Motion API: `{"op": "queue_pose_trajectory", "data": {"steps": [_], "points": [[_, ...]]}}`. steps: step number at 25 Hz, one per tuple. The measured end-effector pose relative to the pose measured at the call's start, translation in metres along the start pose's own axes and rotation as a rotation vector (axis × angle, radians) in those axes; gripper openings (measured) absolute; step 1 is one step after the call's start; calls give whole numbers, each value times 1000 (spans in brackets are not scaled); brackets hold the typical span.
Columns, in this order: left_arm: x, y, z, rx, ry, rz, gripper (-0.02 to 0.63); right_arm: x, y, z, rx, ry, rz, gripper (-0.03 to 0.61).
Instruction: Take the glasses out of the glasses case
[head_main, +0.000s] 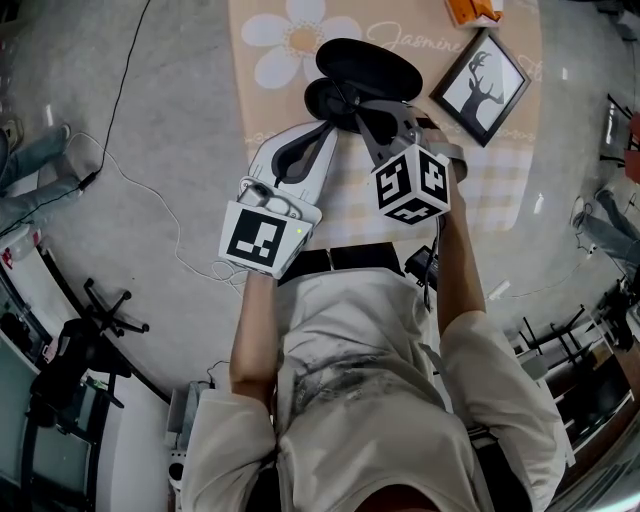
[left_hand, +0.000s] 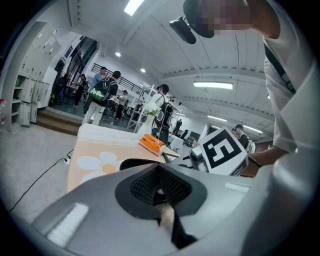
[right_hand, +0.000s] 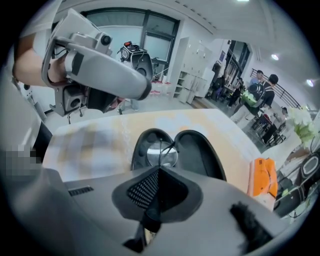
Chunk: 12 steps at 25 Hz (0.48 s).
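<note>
The black glasses case (head_main: 365, 68) lies open on the flowered cloth, its two halves (right_hand: 200, 152) side by side. The glasses (right_hand: 161, 155) sit in the nearer half, one lens showing and thin wire parts rising from it. My right gripper (head_main: 352, 112) is over that half, its jaws (right_hand: 159, 171) shut on the glasses' thin frame at the very tip. My left gripper (head_main: 322, 132) hovers just left of the case, shut with nothing in it (left_hand: 159, 169). In the left gripper view only the case's dark rim (left_hand: 131, 163) shows.
A framed deer picture (head_main: 481, 84) lies right of the case. An orange object (right_hand: 261, 176) rests at the table's far end. The beige tablecloth (head_main: 500, 190) covers the table. A cable (head_main: 150, 200) trails over the floor to the left. People stand in the background.
</note>
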<state>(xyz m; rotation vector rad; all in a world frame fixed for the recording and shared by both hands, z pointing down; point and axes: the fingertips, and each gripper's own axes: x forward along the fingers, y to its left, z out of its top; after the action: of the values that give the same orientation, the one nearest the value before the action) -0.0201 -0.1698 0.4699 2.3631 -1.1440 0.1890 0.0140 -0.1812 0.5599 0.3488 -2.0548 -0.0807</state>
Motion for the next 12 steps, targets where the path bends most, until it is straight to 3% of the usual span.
{"op": "queue_pose_trajectory", "data": {"steps": [12], "points": [[-3, 1, 5, 12, -2, -10, 9, -5, -2, 4, 4, 5, -19, 18]]}}
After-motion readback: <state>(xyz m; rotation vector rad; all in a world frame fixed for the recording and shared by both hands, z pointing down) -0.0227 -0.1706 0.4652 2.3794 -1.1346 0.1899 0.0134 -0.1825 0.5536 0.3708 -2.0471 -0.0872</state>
